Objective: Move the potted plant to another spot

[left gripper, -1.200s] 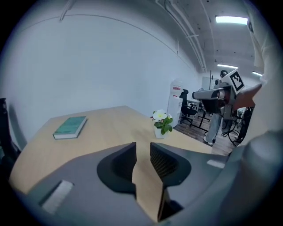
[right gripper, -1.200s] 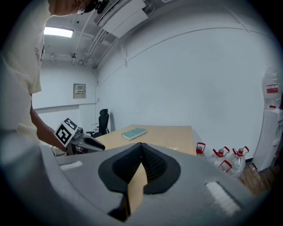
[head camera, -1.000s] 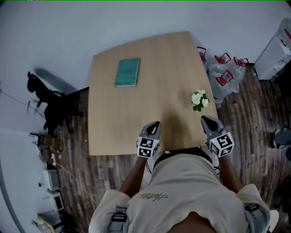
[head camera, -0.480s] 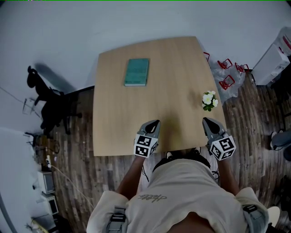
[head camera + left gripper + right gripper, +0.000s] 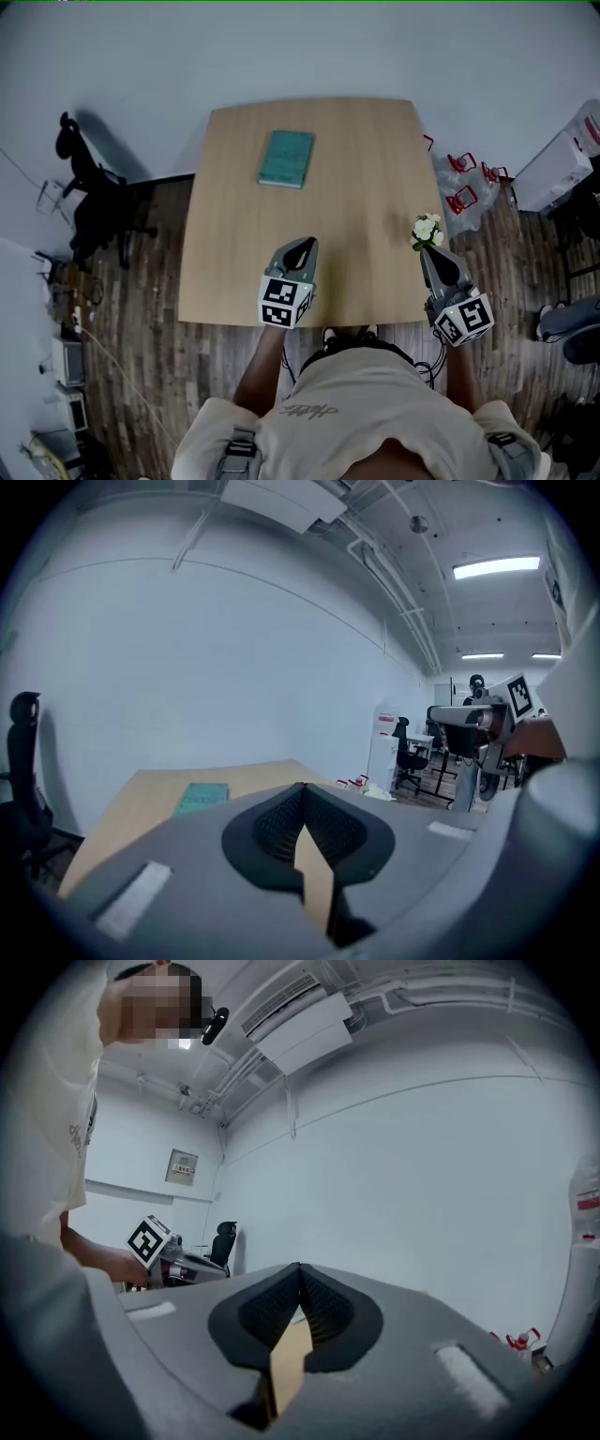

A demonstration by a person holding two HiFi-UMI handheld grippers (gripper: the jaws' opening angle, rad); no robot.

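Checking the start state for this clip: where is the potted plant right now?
In the head view, the potted plant stands at the right edge of the table, just beyond the tip of the right gripper, far from the teal book.

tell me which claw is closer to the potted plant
The right claw: its tip is just short of the potted plant at the right edge of the table; the left claw is over the near middle, well away.
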